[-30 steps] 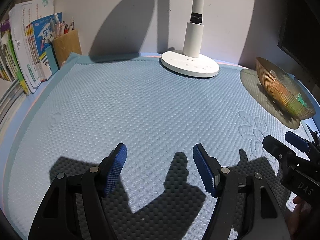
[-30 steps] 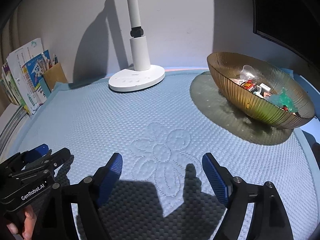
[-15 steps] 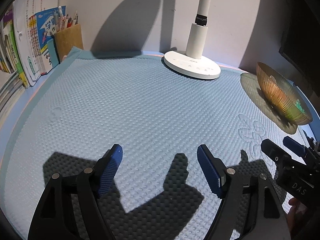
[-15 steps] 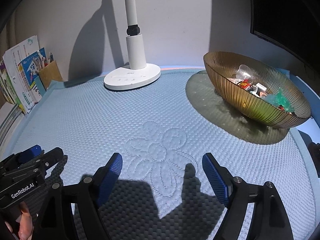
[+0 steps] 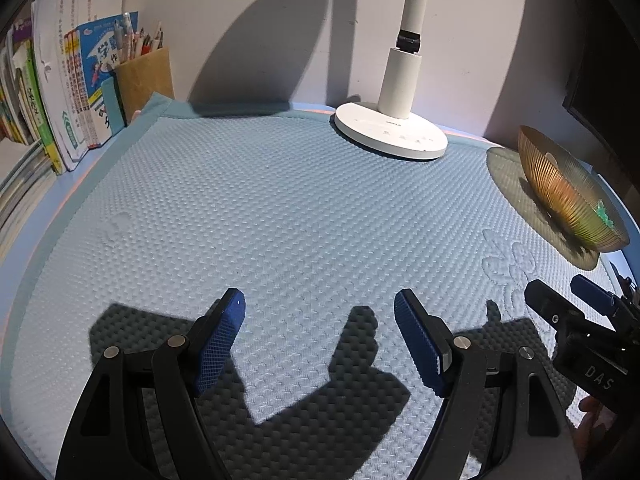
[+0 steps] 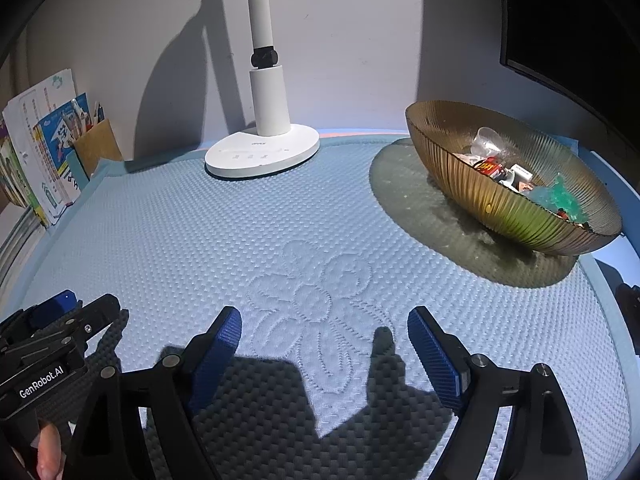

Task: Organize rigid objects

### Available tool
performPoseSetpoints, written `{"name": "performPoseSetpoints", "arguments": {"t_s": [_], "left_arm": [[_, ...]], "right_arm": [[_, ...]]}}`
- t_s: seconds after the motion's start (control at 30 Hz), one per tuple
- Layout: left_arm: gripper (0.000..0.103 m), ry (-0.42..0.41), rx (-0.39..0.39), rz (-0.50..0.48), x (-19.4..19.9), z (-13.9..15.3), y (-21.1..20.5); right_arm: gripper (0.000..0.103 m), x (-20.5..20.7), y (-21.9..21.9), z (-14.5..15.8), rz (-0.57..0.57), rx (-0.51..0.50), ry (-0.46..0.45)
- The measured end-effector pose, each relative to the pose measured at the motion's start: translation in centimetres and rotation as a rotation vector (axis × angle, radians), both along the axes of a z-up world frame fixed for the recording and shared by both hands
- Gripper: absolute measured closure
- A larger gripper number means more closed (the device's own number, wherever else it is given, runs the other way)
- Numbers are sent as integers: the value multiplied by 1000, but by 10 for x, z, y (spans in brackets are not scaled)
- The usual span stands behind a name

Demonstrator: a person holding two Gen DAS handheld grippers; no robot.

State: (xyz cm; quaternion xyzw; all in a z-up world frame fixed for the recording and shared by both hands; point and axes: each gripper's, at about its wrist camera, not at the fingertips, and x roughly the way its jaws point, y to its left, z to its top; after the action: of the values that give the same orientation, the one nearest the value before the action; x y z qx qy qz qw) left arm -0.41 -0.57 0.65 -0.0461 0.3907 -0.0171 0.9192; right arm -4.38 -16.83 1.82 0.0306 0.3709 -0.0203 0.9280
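Pale blue dimpled mat (image 6: 224, 240) with an embossed flower, ribbed amber bowl (image 6: 480, 196), white lamp (image 6: 262, 152).

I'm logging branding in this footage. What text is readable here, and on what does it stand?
"GenRobot.AI": left gripper body, seen from the right wrist.
"DAS": right gripper body, seen from the left wrist.
Lamp base logo: too small.
Book covers: print blurred.

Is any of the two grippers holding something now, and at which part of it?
Nothing is held. The left gripper and the right gripper are both open over the blue mat.
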Motion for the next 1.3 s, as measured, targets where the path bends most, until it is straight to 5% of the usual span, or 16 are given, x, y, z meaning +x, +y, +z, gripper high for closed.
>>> {"name": "performPoseSetpoints", "arguments": {"t_s": [1.3], "left_arm": [[27, 36, -2, -31, 7, -4, 1]], "right_arm": [[19, 7, -1, -7, 16, -10, 37]]}}
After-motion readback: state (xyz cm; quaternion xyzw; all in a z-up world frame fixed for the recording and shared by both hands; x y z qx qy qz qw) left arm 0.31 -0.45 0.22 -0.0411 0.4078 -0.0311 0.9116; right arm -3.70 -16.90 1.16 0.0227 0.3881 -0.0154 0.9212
